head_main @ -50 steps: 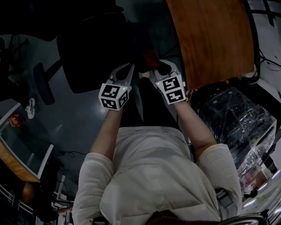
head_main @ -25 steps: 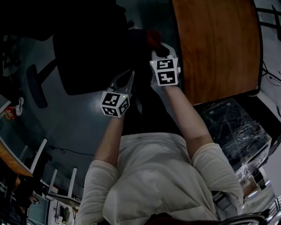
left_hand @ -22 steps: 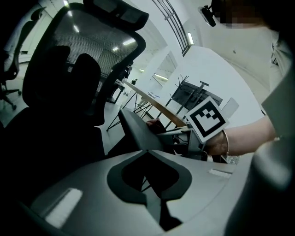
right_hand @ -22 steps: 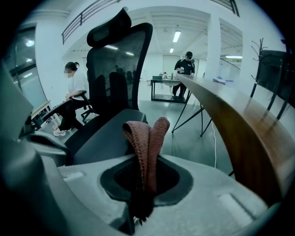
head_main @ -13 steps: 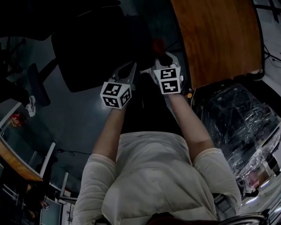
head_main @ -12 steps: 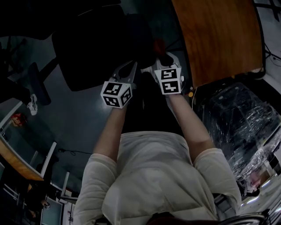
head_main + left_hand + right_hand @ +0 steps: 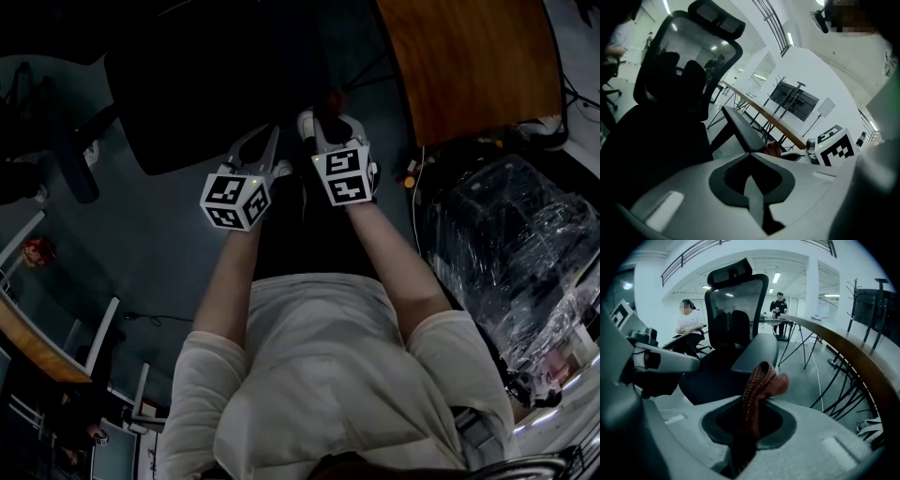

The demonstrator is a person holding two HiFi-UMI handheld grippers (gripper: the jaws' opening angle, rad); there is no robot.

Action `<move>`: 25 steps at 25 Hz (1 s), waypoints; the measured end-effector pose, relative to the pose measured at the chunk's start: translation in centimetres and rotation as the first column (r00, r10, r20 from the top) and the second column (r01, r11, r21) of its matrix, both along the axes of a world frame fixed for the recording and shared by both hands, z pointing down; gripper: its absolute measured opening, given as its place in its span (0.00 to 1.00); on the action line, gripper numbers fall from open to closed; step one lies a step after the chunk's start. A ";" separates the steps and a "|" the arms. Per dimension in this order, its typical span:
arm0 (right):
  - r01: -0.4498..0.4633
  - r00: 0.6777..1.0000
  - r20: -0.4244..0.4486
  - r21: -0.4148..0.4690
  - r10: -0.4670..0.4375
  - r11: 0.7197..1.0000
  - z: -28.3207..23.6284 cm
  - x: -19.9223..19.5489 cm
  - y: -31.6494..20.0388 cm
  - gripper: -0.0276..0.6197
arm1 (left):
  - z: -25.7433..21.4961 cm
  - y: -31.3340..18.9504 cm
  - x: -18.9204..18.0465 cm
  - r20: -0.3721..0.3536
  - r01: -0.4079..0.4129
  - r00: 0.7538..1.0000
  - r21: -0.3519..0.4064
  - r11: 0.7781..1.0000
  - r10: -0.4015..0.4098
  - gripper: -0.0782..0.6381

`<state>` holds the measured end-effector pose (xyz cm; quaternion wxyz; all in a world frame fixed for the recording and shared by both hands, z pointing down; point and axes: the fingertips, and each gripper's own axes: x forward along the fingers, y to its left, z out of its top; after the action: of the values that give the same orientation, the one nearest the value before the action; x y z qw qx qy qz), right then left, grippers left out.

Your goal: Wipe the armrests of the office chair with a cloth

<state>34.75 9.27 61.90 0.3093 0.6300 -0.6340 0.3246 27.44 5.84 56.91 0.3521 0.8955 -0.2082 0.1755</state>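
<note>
The black office chair (image 7: 187, 84) stands ahead of me, its mesh back and headrest (image 7: 736, 310) tall in the right gripper view. Its grey right armrest (image 7: 757, 352) lies just beyond my right gripper (image 7: 752, 397), which is shut on a red knitted cloth (image 7: 761, 380). The cloth (image 7: 330, 101) pokes up past the jaws, apart from the armrest. My left gripper (image 7: 270, 136) hangs beside the right one, shut on nothing. In the left gripper view its jaws (image 7: 750, 152) point at the same armrest (image 7: 743, 131), with the cloth (image 7: 774, 149) and the right gripper's marker cube (image 7: 836, 149) to the right.
A wooden table (image 7: 469, 66) runs along the right, its edge (image 7: 853, 352) close to the right gripper. A plastic-wrapped bundle (image 7: 506, 244) sits on the floor at right. Two people (image 7: 691, 322) are far behind the chair. Bare grey floor (image 7: 141, 253) lies to the left.
The right gripper, stretched forward a second ago, has drawn back with the cloth and now sits level with the left gripper. Both have drifted slightly left.
</note>
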 end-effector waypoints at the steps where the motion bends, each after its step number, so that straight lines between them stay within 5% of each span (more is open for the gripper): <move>1: 0.014 1.000 0.007 -0.006 -0.014 1.000 -0.1 -0.9 0.1 0.11 | 0.1 0.3 -0.8 0.007 0.018 1.000 -0.008 1.000 -0.018 0.13; 10: 0.144 0.985 0.091 0.004 -0.144 0.990 -1.2 -8.5 -1.3 0.11 | 0.7 1.8 -7.0 0.065 0.174 0.983 -0.030 0.984 -0.172 0.13; 19: -0.029 0.977 0.214 0.128 0.001 0.991 -5.5 -6.6 -11.0 0.12 | -2.3 -3.3 -8.6 0.047 0.323 0.945 0.042 0.946 -0.324 0.13; 25: -0.044 0.964 0.267 0.145 0.004 0.988 -6.2 -5.0 -19.3 0.12 | -4.8 -9.3 -8.8 0.002 0.410 0.911 0.106 0.906 -0.412 0.13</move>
<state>29.74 -10.05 55.69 0.1693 0.6098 -0.6847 0.3614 18.68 -3.46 52.14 0.3316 0.8465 -0.4050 0.0972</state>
